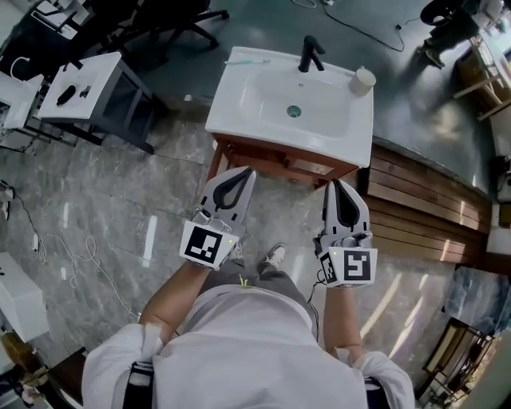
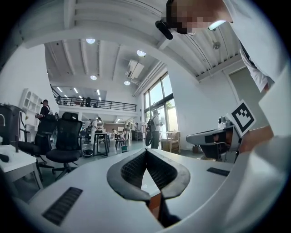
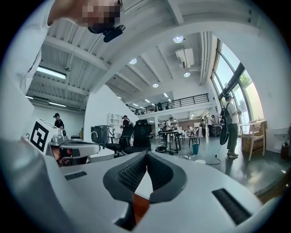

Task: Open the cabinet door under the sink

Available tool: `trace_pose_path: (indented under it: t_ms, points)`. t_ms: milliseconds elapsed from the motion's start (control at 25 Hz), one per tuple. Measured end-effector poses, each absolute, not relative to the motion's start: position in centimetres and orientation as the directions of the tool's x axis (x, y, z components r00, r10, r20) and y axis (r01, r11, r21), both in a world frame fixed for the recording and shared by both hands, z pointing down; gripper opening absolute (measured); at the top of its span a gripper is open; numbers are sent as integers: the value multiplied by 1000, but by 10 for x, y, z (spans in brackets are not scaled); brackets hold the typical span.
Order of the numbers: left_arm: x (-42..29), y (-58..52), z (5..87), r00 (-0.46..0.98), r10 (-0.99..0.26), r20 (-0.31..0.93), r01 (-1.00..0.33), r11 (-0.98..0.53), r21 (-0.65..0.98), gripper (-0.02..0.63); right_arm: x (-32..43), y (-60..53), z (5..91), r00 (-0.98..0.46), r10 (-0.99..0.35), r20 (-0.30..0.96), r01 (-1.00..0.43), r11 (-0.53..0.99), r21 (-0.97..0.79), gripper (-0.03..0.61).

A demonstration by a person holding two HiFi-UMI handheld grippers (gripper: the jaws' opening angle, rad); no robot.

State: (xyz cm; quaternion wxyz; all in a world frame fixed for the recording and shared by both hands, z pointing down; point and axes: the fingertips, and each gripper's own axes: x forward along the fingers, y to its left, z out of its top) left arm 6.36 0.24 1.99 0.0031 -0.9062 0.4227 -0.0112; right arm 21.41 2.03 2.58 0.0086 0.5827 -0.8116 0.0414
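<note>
A white sink (image 1: 239, 120) with a black faucet (image 1: 310, 54) stands on a reddish-brown wooden cabinet (image 1: 283, 164). From above only the top edge of the cabinet front shows, and its door is hidden. My left gripper (image 1: 248, 172) hangs in the air just before the cabinet's left side, tips together, nothing in it. My right gripper (image 1: 332, 184) is level with it near the cabinet's right side, also shut and empty. In the left gripper view the jaws (image 2: 146, 151) meet at the tip, with a strip of brown wood (image 2: 155, 205) behind them. The right gripper view shows its jaws (image 3: 146, 154) closed likewise.
A pale cup (image 1: 363, 79) sits on the sink's right corner. A white desk (image 1: 80, 84) stands to the left, with an office chair (image 1: 164, 24) behind it. Wooden slats (image 1: 423, 212) run along the right. Cables (image 1: 68, 256) lie on the marble floor. A shoe (image 1: 274, 256) of mine is below the grippers.
</note>
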Motion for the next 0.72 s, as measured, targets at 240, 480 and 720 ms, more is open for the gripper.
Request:
trace_pose_path:
  t_ms: [240, 480, 720]
  points:
    - [48, 4, -21, 604, -796, -50, -797, -603, -35, 17, 227, 24, 9, -343, -938, 49, -938, 340, -60, 32]
    - [31, 14, -47, 576, -814, -75, -818, -574, -43, 17, 243, 24, -12, -332, -943, 33, -942, 329, -63, 32]
    - [23, 18, -53, 561, -825, -66, -827, -556, -82, 17, 245, 25, -34, -343, -939, -13, -938, 343, -57, 31]
